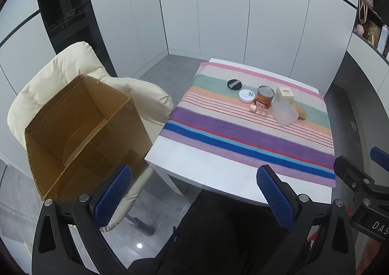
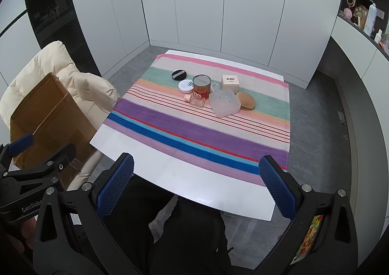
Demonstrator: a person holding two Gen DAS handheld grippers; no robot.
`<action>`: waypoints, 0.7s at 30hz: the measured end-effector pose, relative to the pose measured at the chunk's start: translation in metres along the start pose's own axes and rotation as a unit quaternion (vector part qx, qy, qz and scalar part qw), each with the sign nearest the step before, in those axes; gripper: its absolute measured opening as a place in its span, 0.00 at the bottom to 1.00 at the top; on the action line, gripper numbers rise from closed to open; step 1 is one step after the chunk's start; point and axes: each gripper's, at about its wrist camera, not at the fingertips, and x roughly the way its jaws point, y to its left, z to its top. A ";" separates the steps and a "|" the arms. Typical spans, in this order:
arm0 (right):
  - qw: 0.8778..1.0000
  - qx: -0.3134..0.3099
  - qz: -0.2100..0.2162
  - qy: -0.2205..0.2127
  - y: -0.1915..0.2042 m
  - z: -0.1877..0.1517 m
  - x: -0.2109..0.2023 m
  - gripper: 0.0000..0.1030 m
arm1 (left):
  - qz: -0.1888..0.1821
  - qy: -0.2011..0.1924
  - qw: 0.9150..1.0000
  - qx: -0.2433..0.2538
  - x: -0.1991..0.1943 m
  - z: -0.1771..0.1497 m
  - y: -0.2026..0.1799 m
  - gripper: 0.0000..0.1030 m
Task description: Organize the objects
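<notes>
Several small objects cluster on a striped cloth (image 2: 194, 129) on a white table (image 2: 194, 185): a black round compact (image 2: 179, 74), a white round jar (image 2: 187, 86), a red can (image 2: 201, 87), a small clear bottle (image 2: 196, 100), a frosted plastic case (image 2: 225, 103), a cream box (image 2: 230, 82) and a tan sponge (image 2: 246, 100). They also show in the left wrist view, around the can (image 1: 265, 96). An open cardboard box (image 1: 85, 124) sits empty on a cream chair (image 1: 60, 73) left of the table. My left gripper (image 1: 194, 197) and right gripper (image 2: 197, 185) are open and empty, near the table's front edge.
White cabinet walls stand behind the table. Shelves with bags and bottles (image 2: 364, 12) are at the far right. Grey floor surrounds the table. My dark-clothed lap (image 2: 189, 233) is below the grippers.
</notes>
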 end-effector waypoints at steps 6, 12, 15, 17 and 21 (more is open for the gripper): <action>1.000 -0.001 0.000 0.002 0.002 -0.001 0.001 1.00 | 0.000 -0.002 1.000 0.000 0.000 0.000 0.001 1.00; 1.000 -0.002 0.000 0.002 0.002 -0.001 0.002 1.00 | 0.000 -0.009 1.000 0.006 -0.001 0.001 -0.001 1.00; 1.000 -0.003 0.000 0.002 0.002 -0.001 0.002 1.00 | 0.000 -0.005 1.000 0.005 0.000 0.002 -0.001 1.00; 1.000 -0.002 0.000 0.002 0.002 -0.001 0.002 1.00 | 0.000 -0.003 1.000 0.003 0.000 0.002 0.000 1.00; 1.000 -0.002 0.000 0.001 0.002 -0.001 0.002 1.00 | 0.001 -0.005 1.000 0.003 0.000 0.002 -0.001 1.00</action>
